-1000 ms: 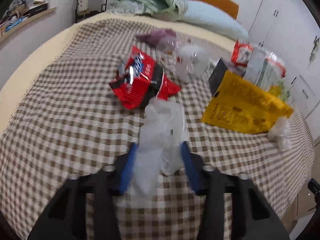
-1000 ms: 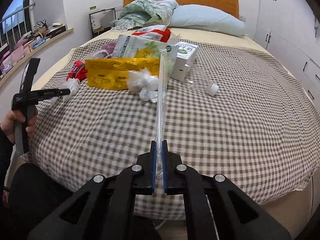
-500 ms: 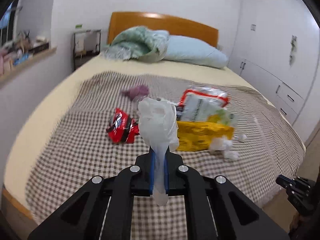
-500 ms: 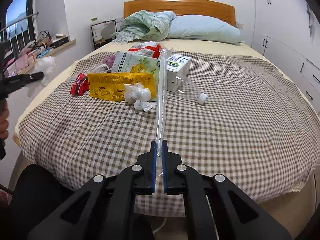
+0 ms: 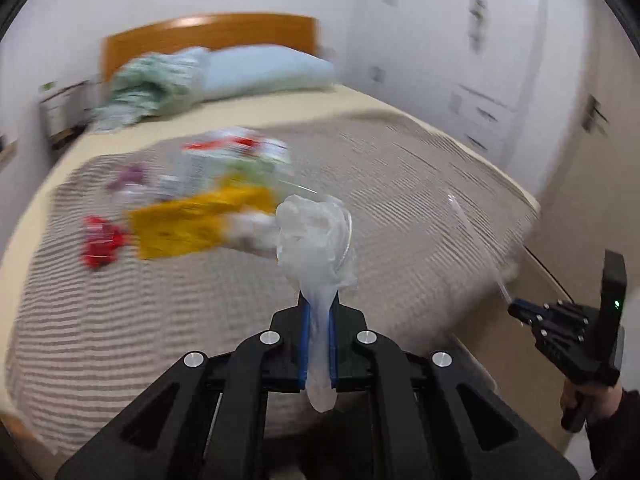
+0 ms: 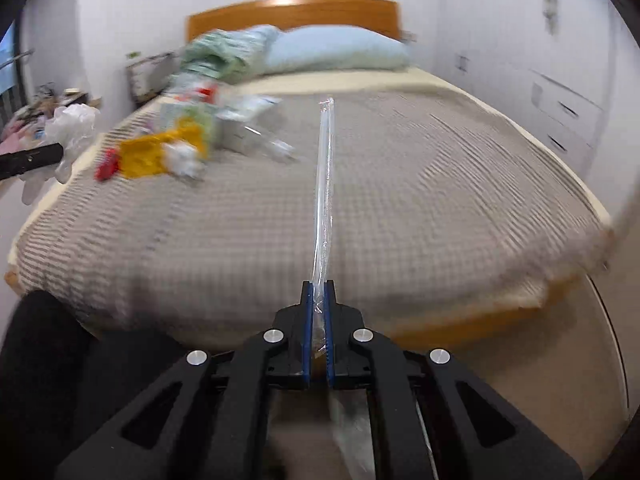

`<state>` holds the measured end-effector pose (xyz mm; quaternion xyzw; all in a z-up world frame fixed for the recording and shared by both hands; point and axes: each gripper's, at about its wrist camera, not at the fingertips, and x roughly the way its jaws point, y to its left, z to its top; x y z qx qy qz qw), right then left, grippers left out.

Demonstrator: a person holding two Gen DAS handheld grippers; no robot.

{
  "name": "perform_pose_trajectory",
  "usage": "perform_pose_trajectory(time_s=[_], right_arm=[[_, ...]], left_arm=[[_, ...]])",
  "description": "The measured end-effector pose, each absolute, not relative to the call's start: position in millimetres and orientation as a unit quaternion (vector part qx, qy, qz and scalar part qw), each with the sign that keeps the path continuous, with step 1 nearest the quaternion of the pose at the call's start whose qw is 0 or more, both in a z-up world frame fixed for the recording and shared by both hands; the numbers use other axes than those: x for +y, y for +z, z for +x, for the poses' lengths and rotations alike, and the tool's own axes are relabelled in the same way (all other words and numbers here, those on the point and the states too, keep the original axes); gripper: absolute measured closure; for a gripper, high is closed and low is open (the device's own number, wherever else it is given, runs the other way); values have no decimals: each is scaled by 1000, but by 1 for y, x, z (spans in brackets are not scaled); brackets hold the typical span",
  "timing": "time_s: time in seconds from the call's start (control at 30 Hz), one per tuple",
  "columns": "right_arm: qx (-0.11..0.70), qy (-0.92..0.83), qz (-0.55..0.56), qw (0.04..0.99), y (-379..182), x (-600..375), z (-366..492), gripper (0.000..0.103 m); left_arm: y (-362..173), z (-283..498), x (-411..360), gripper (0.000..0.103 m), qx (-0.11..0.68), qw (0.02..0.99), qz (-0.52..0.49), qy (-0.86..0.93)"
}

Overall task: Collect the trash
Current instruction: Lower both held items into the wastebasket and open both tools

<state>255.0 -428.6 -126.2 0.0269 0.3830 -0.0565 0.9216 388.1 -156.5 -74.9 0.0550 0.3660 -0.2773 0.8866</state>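
My left gripper [image 5: 319, 304] is shut on a crumpled clear plastic bag [image 5: 316, 236], held up in the air off the foot of the bed. My right gripper [image 6: 318, 290] is shut on a long clear straw wrapper [image 6: 325, 184] that sticks straight out ahead. In the left wrist view the right gripper [image 5: 516, 307] shows at the right edge with its wrapper [image 5: 476, 240]. In the right wrist view the left gripper's tip [image 6: 60, 151] and its bag [image 6: 68, 128] show at the far left. A blurred pile of trash [image 5: 192, 208] lies on the checked bedspread [image 5: 400, 216].
The pile holds a yellow packet [image 6: 160, 152], a red wrapper [image 5: 100, 242], white wads [image 6: 182, 158] and a clear bottle [image 6: 276, 144]. Pillow [image 6: 340, 48] and folded blanket [image 6: 224, 52] lie at the headboard. White cupboards [image 6: 560, 80] line the right wall. A person's hand [image 5: 588, 396] holds the right gripper.
The left gripper closed on the plastic bag, lifted it off the bedspread and drew back past the foot of the bed. The right gripper also pulled back and swung right with its wrapper.
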Motion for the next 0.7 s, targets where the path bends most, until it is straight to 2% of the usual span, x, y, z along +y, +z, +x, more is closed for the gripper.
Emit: perform_pose_trajectory(time_s=[0.2,0.37,0.57,0.7], right_arm=[[455,-134,40,880,-183,-502,176,98],[543,-126,31,830,-253,-531,144,97],[615,-70,38,784,-337,-544,156,97],[660,-40,37,749,-394,-549,184,97]], left_arm=[[-126,363,-258,98,419,820,109,-374],[-187,342,-334,98,457,764,191,-414],[-256,353,-393,98,554,677,235,-424],[-278,360,-421,98,575,655,246,-424]])
